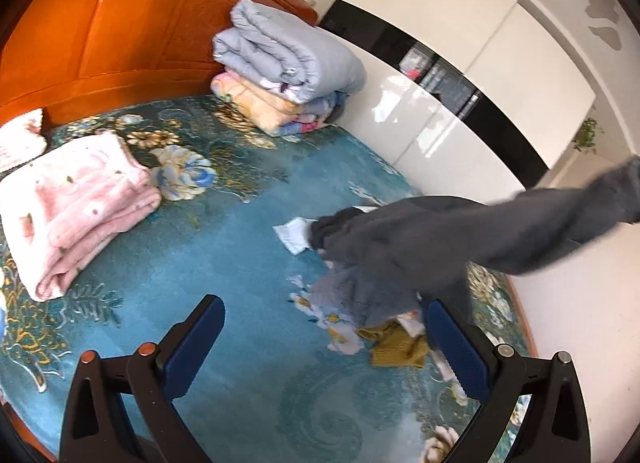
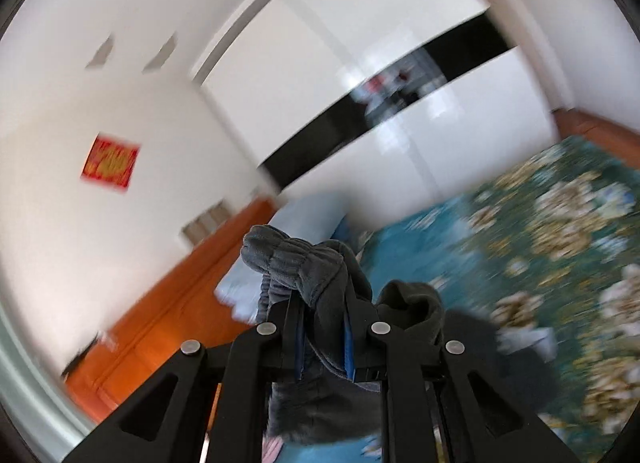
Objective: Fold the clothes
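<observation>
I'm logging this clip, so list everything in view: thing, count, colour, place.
grey garment: one, dark grey, lifted over the bed's right side, white label showing
mustard garment: one, on the bed under the grey one
pink blanket: one, folded, bed's left
quilt stack: light blue atop floral, by the headboard
bedspread: teal, floral
headboard: orange wood
wardrobe: white, black band
left tongs: open, empty
right tongs: shut on the grey garment

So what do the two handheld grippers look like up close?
Both match: the left gripper and right gripper have black angular plastic linkage arms with triangular cutouts, round metal pivot pins and blue finger pads. No cables, markings, hands or sleeves show.
</observation>
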Motion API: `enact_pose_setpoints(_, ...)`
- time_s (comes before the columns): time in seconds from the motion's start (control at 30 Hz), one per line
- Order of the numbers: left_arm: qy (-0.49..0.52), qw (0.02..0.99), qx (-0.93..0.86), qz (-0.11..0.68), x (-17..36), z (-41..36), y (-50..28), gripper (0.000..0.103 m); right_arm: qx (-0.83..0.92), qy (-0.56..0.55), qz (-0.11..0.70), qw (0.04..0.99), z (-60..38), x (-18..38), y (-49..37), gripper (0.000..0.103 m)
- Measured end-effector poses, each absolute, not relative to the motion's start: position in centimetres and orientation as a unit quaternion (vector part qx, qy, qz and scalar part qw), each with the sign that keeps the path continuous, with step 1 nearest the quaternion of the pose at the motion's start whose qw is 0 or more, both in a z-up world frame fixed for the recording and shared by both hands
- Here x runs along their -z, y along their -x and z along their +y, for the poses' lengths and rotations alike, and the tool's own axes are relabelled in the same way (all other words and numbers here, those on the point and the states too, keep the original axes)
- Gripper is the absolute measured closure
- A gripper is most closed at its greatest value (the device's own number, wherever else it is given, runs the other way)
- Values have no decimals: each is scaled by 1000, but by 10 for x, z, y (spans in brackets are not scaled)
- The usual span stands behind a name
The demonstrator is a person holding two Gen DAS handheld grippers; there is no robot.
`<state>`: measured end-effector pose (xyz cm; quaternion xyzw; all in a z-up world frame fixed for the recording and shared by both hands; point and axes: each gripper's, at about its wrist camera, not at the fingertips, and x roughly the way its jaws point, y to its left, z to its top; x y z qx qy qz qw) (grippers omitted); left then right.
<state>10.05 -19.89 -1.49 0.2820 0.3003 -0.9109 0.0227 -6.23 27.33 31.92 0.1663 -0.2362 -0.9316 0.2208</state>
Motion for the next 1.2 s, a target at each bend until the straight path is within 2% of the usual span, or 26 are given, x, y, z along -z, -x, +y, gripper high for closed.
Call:
enact_pose_setpoints(0.13, -294, -11, 910, 293, 13, -176, -94, 0, 960, -115, -218, 135, 335, -372, 22, 88)
enact_pose_setpoints(0.27, -300, -27, 911, 281, 11, -163, -95, 0, 981, -87, -144, 92, 322, -396, -13, 88)
enact_pose_setpoints(0.47, -287, -8, 912, 294, 6, -186, -113, 0, 978, -144, -102, 113, 257, -370, 12, 87)
enact_pose_setpoints(0.8, -288, 51, 908, 299, 10, -229, -140, 0, 938, -285, -83, 178, 161, -229, 75, 87)
enact_pose_setpoints(1.07, -280, 105, 937, 183, -5, -225, -128, 0, 847, -461, -29, 262, 119, -30, 36, 87)
enact_pose_setpoints(1.2, -299, 48, 922, 241, -5, -233, -119, 0, 792, -533, -38, 295, 86, 54, -4, 87)
